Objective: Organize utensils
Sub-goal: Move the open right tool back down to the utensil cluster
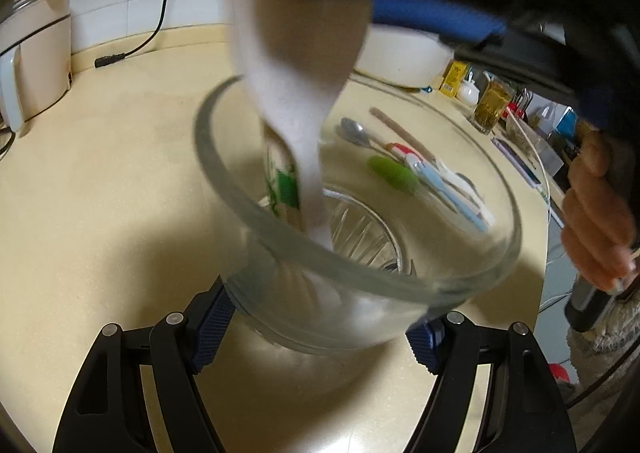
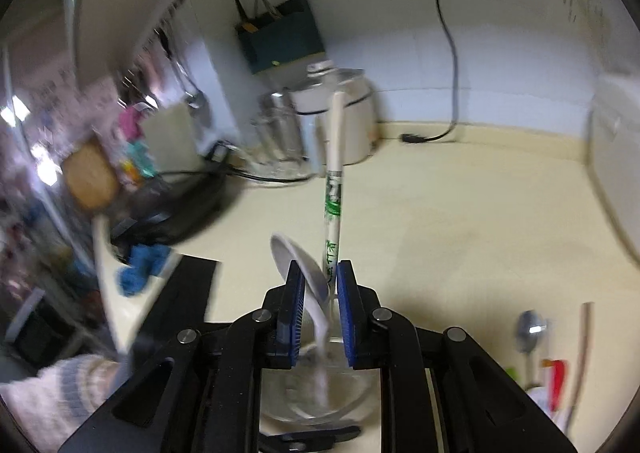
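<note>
- My left tongs (image 1: pixel 316 333) hug the glass jar (image 1: pixel 360 213) on the tabletop (image 1: pixel 120 193).
- My right tongs (image 2: pixel 318 293) hold a white spoon (image 2: pixel 308 277) and wrapped chopsticks (image 2: pixel 334 189), their low ends in the jar.
- More utensils (image 1: pixel 420 169) wait on the tabletop.

Around the glass bowl (image 1: pixel 360 253) the worktop (image 1: pixel 100 213) lies bare on its left and near sides, open for a pass. Beyond the bowl a row of utensils (image 1: pixel 420 169) crowds the surface, with a drink glass (image 1: pixel 492 105) and a white pot (image 1: pixel 404 57) farther back. Far left of the bowl a kettle (image 1: pixel 32 53) and a cable end (image 1: pixel 108 60) line the wall. The bowl's mouth is partly taken by a white spoon (image 1: pixel 292 93) and wrapped chopsticks (image 1: pixel 284 181).
</note>
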`<state>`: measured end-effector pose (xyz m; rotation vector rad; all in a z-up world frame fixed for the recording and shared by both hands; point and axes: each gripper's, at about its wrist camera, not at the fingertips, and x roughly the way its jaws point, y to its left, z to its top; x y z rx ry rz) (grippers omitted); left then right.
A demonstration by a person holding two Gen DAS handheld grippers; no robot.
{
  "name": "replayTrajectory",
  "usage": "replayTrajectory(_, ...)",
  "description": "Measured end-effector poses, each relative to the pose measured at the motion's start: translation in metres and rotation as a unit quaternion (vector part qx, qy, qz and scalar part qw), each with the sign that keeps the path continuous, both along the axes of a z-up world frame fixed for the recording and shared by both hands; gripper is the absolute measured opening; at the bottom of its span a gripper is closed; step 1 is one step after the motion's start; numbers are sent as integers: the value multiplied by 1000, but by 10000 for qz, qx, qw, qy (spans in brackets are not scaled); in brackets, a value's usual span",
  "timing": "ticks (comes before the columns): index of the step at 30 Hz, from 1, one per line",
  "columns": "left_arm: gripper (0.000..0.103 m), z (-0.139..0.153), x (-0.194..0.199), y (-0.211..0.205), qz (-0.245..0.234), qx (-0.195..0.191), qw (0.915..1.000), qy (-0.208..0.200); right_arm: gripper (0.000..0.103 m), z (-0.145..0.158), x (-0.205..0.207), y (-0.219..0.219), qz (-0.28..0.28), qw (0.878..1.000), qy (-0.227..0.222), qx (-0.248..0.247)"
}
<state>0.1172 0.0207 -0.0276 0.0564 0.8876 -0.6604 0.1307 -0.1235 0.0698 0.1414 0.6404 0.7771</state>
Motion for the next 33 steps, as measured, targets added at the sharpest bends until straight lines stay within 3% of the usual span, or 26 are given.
replayTrajectory(4,79,-1,0,-2,-4,80,10000,-16,20,1,1,5,475,9984,185,233)
replayTrajectory(7,79,-1,0,-3,7,93,10000,-15,21,2,4,8,475,9984,239,190)
replayTrajectory(11,79,-1,1,-4,6,137,9999,-19,21,2,4,-1,58,9996,245,113)
replayTrajectory(15,79,-2,3,-9,5,143,9999,1,21,6,-4,-18,-162,9992,128,354)
replayTrajectory(19,79,-2,3,-8,4,144,9999,-2,21,16,-17,-39,-536,9965,-279,578)
replayTrajectory(21,79,-2,4,-8,3,147,9999,-1,21,18,-25,-49,-957,9926,-633,401)
replayTrajectory(23,79,-2,3,-8,3,148,9999,-3,21,16,-32,-53,-1480,9838,-1004,-82)
replayTrajectory(29,79,-5,4,-12,11,217,9998,-23,21,-8,-29,-64,-2271,9618,-1268,-852)
replayTrajectory(33,79,-5,3,-15,17,258,9997,-33,21,-24,-25,-76,-2658,9507,-1268,-976)
